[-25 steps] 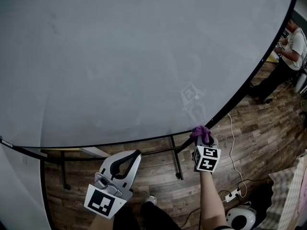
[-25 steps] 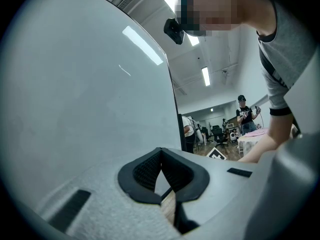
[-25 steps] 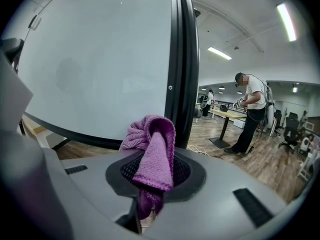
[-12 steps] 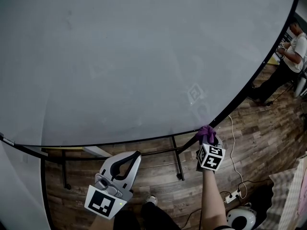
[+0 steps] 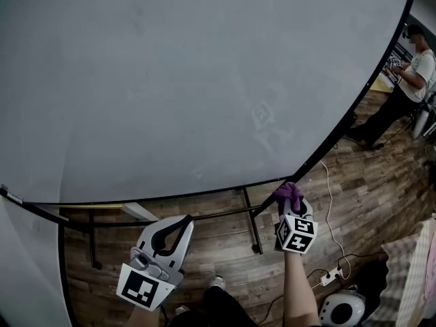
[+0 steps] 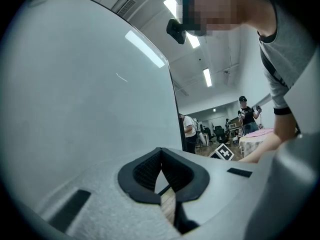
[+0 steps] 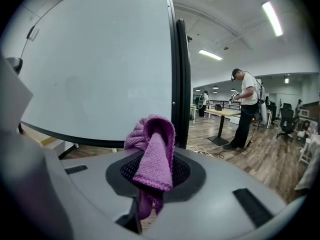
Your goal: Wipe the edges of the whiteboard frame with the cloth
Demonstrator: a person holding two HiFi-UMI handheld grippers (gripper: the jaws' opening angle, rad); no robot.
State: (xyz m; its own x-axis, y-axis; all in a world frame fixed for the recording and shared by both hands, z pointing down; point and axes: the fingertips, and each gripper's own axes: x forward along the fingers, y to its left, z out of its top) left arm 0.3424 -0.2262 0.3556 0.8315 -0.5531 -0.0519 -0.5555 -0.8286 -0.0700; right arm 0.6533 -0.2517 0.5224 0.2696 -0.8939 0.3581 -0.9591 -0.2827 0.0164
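Right tongs [image 5: 289,200] slid lower, cloth [image 7: 152,154] pinched between them.

The floor [image 5: 381,182] is dark wood planks. Between the left gripper [image 5: 178,225] and the right gripper [image 5: 289,199], a black stand leg [image 5: 253,230] comes down onto the floor. Another leg [image 5: 90,247] stands out past the left gripper. To the right of the right gripper, a white cable [image 5: 328,199] trails over the planks to a power strip [image 5: 332,276], with a round white device [image 5: 343,310] just beyond. Well ahead of the right gripper, a person [image 5: 398,94] stands on the floor near a table [image 7: 222,115].
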